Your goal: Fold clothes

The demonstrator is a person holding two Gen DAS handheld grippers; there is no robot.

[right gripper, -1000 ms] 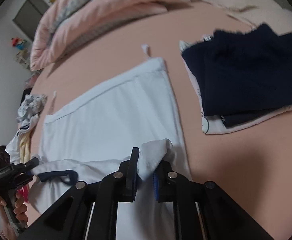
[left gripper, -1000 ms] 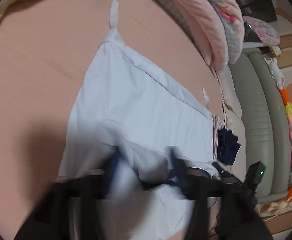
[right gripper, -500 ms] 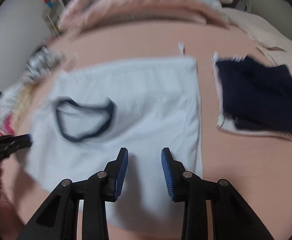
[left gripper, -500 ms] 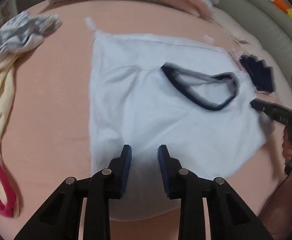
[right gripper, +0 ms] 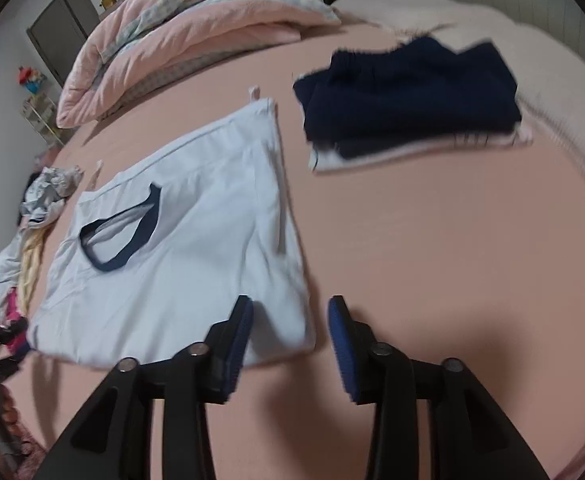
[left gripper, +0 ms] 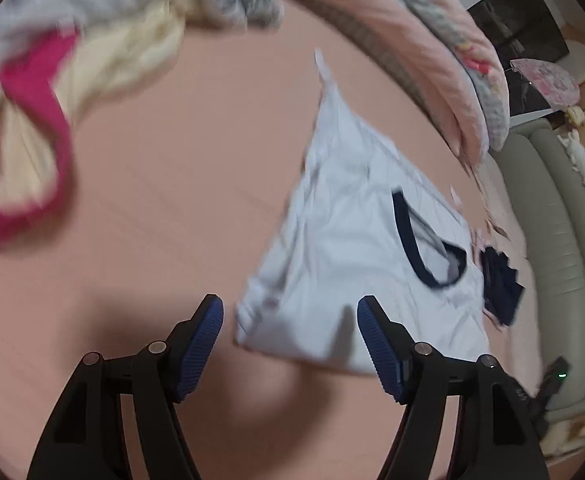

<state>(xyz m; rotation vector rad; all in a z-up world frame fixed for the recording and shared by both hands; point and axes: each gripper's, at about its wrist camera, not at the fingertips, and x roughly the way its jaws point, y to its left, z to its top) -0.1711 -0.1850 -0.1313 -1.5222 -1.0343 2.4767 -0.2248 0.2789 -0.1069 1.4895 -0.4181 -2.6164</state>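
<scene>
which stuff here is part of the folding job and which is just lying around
Job: light blue shirt, folded navy stack, unfolded clothes pile, left gripper, right gripper, both opening, empty.
Lying about: pink quilt, grey sofa.

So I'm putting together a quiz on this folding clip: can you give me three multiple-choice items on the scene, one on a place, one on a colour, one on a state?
1. In the right wrist view, where does the stack of dark navy clothes lie relative to the light blue shirt?
A. on top of it
B. to its right, apart from it
C. under it

2. What colour is the trim of the shirt's neck opening?
A. red
B. yellow
C. dark navy

3. How does the right gripper stand?
A. jaws apart, pads off the cloth
B. clamped on the shirt
C. clamped on the pink quilt

Key: 1 B, bare pink sheet shows between the two. 2 C, a dark navy band rings the opening. 3 A, the jaws are opening, with the shirt's near corner lying flat beyond them and nothing pinched.
</scene>
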